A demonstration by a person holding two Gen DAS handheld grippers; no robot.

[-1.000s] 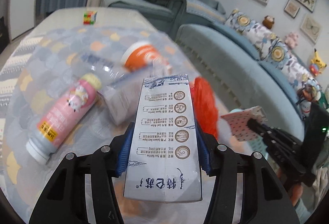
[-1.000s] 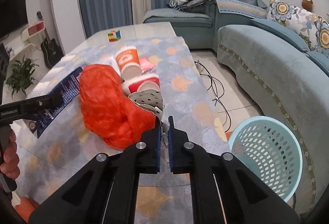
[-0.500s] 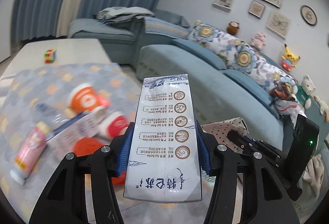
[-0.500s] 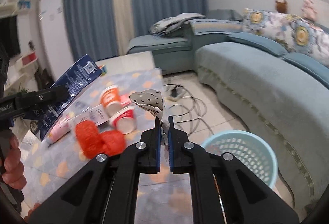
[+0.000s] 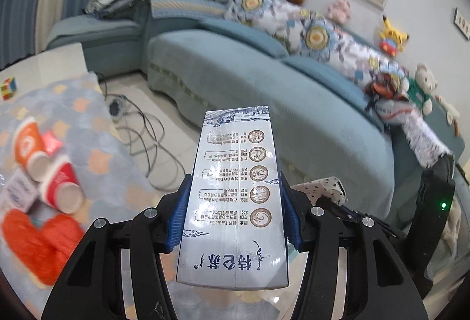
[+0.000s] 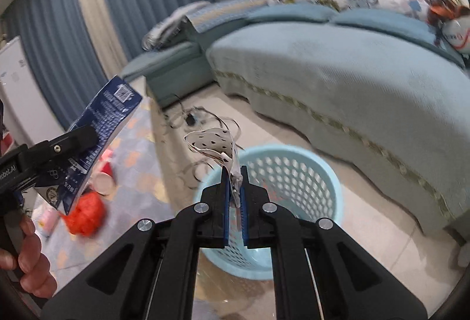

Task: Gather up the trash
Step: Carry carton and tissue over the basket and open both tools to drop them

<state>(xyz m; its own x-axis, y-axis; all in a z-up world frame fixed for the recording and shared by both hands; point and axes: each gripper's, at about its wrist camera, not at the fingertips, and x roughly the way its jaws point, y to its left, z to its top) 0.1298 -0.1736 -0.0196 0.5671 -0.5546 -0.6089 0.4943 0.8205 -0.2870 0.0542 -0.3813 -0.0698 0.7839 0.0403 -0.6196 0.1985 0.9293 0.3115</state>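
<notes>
My left gripper [image 5: 235, 202] is shut on a white and blue milk carton [image 5: 238, 202], held in the air beside the table; the carton also shows in the right wrist view [image 6: 97, 138]. My right gripper [image 6: 234, 190] is shut on a crumpled white polka-dot wrapper [image 6: 213, 145] and holds it over the near rim of a light blue trash basket [image 6: 293, 173] on the floor. The wrapper also shows in the left wrist view [image 5: 320, 188].
On the patterned table cloth [image 5: 73, 114] lie an orange cup [image 5: 28, 144], a red cup [image 5: 61, 188], a red mesh bag [image 5: 38, 246] and a small box. Cables [image 5: 141, 126] lie on the floor. A blue sofa [image 6: 337, 70] stands behind the basket.
Both grippers have swung right, away from the table and toward the sofa. The right gripper with the wrapper now hangs over the basket. The carton stays gripped.
</notes>
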